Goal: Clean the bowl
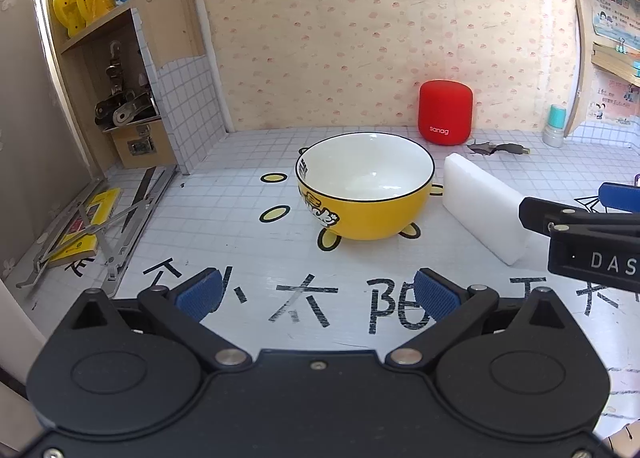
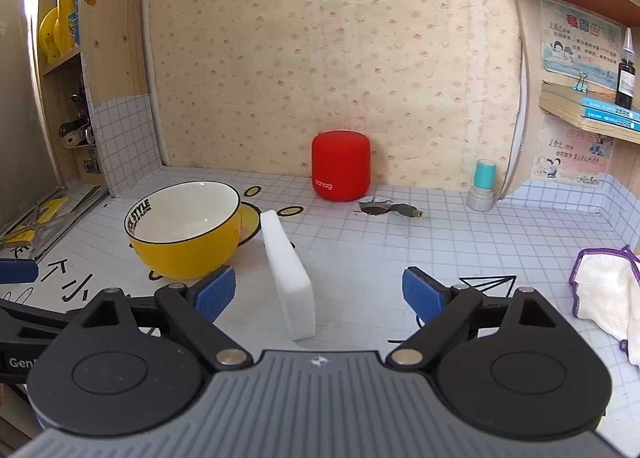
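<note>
A yellow bowl (image 1: 365, 186) with a white inside stands upright and empty on the white tiled table; it also shows at the left in the right wrist view (image 2: 185, 230). A white sponge block (image 1: 482, 207) stands on its long edge just right of the bowl, apart from it. My left gripper (image 1: 318, 294) is open, well short of the bowl, nothing between its blue pads. My right gripper (image 2: 318, 294) is open too, and the near end of the sponge block (image 2: 290, 278) lies between its fingers without touching them.
A red speaker (image 2: 341, 165) stands at the back wall, with a small teal-capped stamp (image 2: 483, 186) and a dark torn patch (image 2: 376, 208) near it. A white cloth (image 2: 608, 294) lies at the right. A metal stand and yellow book (image 1: 90, 230) lie at the left below shelves.
</note>
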`<action>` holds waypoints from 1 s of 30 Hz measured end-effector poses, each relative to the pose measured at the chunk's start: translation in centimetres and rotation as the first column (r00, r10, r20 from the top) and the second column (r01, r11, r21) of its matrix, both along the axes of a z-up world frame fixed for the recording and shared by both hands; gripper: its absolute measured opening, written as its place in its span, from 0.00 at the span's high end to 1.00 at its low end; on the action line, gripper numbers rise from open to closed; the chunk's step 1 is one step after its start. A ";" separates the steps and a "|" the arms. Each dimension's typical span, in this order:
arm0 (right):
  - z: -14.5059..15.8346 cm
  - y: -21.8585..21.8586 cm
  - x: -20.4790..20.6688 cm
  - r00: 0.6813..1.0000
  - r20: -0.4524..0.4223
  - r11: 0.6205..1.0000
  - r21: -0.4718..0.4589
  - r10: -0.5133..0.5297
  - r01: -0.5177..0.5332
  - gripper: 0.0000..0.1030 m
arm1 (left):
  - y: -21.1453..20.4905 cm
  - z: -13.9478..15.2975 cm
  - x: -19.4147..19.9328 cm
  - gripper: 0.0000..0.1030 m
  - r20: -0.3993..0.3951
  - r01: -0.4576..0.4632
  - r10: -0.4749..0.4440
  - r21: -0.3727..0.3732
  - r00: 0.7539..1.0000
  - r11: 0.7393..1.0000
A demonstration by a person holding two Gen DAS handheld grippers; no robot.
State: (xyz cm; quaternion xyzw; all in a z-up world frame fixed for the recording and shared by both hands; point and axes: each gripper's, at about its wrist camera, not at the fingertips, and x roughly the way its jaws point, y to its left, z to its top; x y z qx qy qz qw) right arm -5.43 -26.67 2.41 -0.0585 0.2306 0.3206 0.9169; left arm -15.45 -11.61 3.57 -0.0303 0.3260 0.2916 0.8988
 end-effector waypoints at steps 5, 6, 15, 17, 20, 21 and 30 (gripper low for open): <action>-0.1 -0.3 0.0 1.000 -0.003 1.000 -0.003 -0.005 0.005 0.12 | -0.1 0.0 -0.1 0.01 -0.003 0.004 -0.004 -0.001 1.000 1.000; -0.2 -0.3 0.1 1.000 -0.005 1.000 -0.004 -0.008 0.008 0.12 | -0.2 0.0 -0.1 0.01 -0.003 0.005 -0.005 0.000 1.000 1.000; 0.1 0.1 -0.4 1.000 0.009 1.000 -0.008 0.009 -0.009 0.12 | -0.7 -0.1 0.0 0.01 -0.011 0.029 -0.029 0.012 1.000 0.999; 0.4 0.2 -0.5 1.000 0.018 1.000 -0.006 0.014 -0.014 0.12 | -1.0 -0.1 0.0 0.01 -0.015 0.044 -0.044 0.014 0.999 0.999; 0.9 0.4 -0.4 1.000 0.018 1.000 0.006 0.013 -0.013 0.12 | -1.5 -0.2 0.1 0.01 -0.019 0.065 -0.064 0.019 0.998 0.998; 1.0 0.4 -0.4 1.000 0.019 1.000 0.012 0.016 -0.016 0.12 | -1.6 -0.2 0.1 0.01 -0.020 0.070 -0.069 0.020 0.997 0.997; 1.2 0.3 -0.9 0.996 0.024 0.995 0.054 0.082 -0.083 0.12 | -2.5 -0.3 -0.1 0.01 -0.024 0.109 -0.108 0.031 0.994 0.994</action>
